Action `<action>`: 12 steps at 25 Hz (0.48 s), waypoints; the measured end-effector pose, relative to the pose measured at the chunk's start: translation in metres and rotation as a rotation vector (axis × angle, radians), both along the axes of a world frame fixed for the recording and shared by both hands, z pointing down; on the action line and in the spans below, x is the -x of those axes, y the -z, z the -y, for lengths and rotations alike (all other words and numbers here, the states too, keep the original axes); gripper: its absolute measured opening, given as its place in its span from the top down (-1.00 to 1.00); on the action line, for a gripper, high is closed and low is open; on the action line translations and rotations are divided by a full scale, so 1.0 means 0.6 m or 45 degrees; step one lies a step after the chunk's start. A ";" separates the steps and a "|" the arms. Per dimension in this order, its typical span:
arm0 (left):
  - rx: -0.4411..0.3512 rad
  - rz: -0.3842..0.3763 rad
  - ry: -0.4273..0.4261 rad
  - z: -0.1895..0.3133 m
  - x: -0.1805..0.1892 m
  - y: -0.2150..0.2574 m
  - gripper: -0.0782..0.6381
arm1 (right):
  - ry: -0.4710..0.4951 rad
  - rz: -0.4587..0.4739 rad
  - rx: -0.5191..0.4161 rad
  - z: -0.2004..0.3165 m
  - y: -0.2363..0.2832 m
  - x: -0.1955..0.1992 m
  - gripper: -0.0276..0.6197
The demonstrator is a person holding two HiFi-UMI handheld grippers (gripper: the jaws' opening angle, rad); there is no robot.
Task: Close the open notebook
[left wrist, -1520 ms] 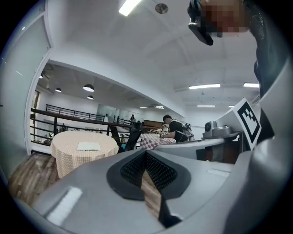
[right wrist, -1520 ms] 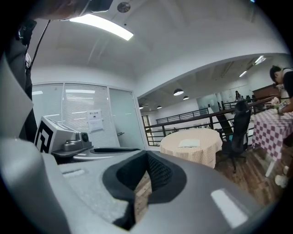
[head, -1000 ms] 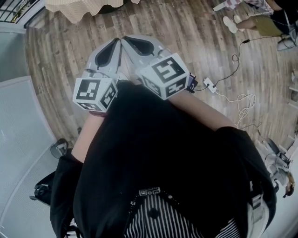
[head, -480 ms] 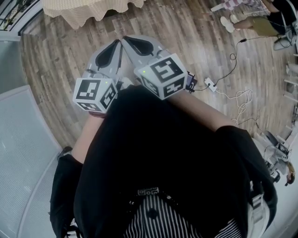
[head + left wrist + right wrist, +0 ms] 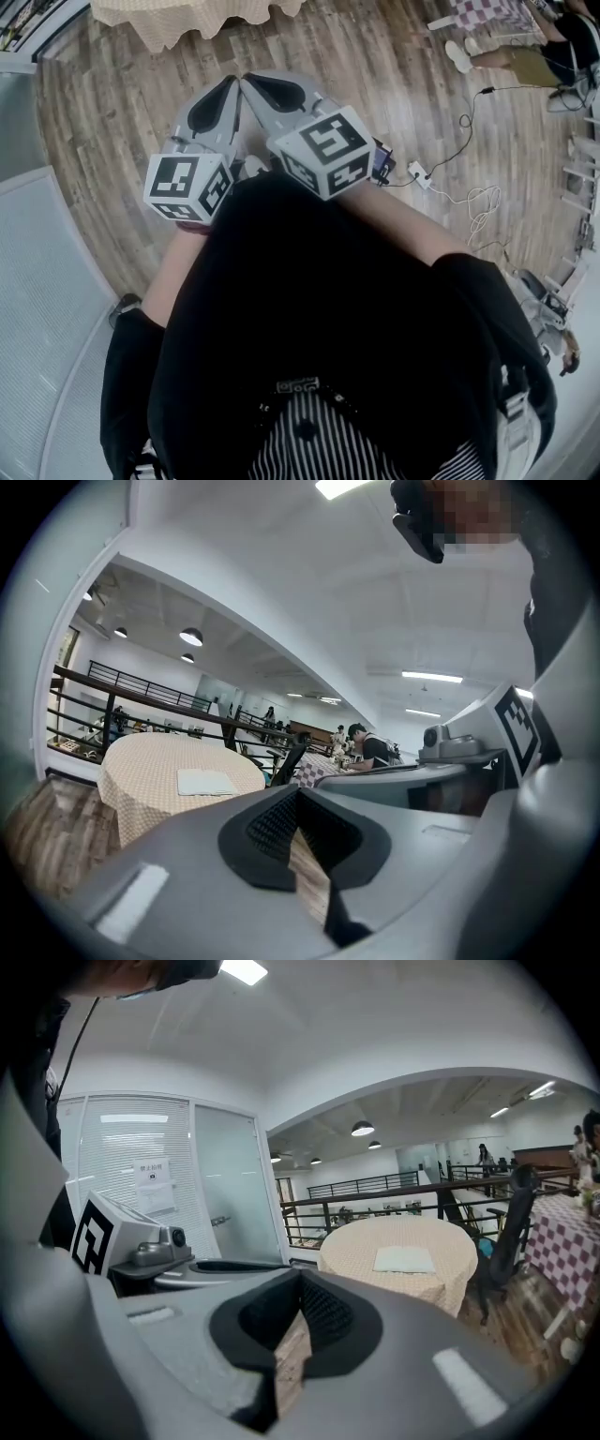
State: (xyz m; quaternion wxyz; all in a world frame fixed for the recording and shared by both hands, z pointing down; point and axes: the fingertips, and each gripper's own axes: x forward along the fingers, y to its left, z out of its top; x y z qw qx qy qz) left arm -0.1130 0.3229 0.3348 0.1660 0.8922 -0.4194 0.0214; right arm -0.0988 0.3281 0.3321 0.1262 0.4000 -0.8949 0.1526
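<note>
The open notebook [image 5: 204, 782] [image 5: 405, 1259] lies white and flat on a round table [image 5: 150, 808] [image 5: 349, 1252] covered with a beige checked cloth, well ahead of both grippers. Only the cloth's edge [image 5: 187, 19] shows at the top of the head view; the notebook is out of sight there. My left gripper [image 5: 232, 81] [image 5: 298, 794] and right gripper [image 5: 247, 81] [image 5: 302, 1279] are held side by side in front of my chest, tips nearly touching over the wood floor. Both are shut with nothing between the jaws.
A white curved partition [image 5: 37, 281] runs along my left. A power strip with cables [image 5: 422, 173] lies on the floor to the right. A black chair [image 5: 506, 1232] stands right of the table, a railing [image 5: 394, 1206] behind it. A person [image 5: 370, 747] sits at a further table.
The floor has slid down through the head view and the table's cloth edge shows further in at the top. Both grippers keep the same shut pose together.
</note>
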 end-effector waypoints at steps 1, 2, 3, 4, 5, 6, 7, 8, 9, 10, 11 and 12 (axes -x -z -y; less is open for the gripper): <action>-0.001 0.006 0.011 0.006 0.006 -0.001 0.82 | 0.011 -0.005 -0.003 0.004 0.000 0.006 0.91; -0.003 0.012 0.024 0.013 0.010 -0.002 0.82 | 0.021 -0.008 -0.005 0.011 -0.001 0.010 0.91; -0.003 0.016 0.036 0.021 0.013 -0.003 0.82 | 0.028 -0.007 -0.004 0.019 -0.002 0.013 0.91; -0.002 0.017 0.045 0.031 0.014 -0.004 0.82 | 0.031 -0.004 0.000 0.031 -0.004 0.014 0.91; -0.001 0.018 0.053 0.043 0.015 -0.005 0.82 | 0.033 -0.001 0.002 0.043 -0.005 0.014 0.91; -0.002 0.019 0.059 0.055 0.015 -0.005 0.82 | 0.035 0.002 0.001 0.056 -0.006 0.014 0.91; -0.004 0.021 0.067 0.067 0.017 -0.005 0.82 | 0.039 0.005 -0.004 0.069 -0.006 0.016 0.91; -0.008 0.023 0.076 0.079 0.020 -0.005 0.82 | 0.045 0.007 -0.011 0.082 -0.006 0.019 0.91; -0.013 0.026 0.086 0.092 0.024 -0.005 0.82 | 0.051 0.009 -0.018 0.095 -0.006 0.023 0.91; -0.018 0.028 0.097 0.107 0.029 -0.005 0.82 | 0.055 0.012 -0.023 0.110 -0.006 0.027 0.91; -0.021 0.030 0.105 0.123 0.031 -0.004 0.82 | 0.057 0.013 -0.027 0.126 -0.005 0.029 0.91; -0.021 0.031 0.112 0.141 0.031 -0.005 0.82 | 0.058 0.012 -0.029 0.144 -0.005 0.029 0.91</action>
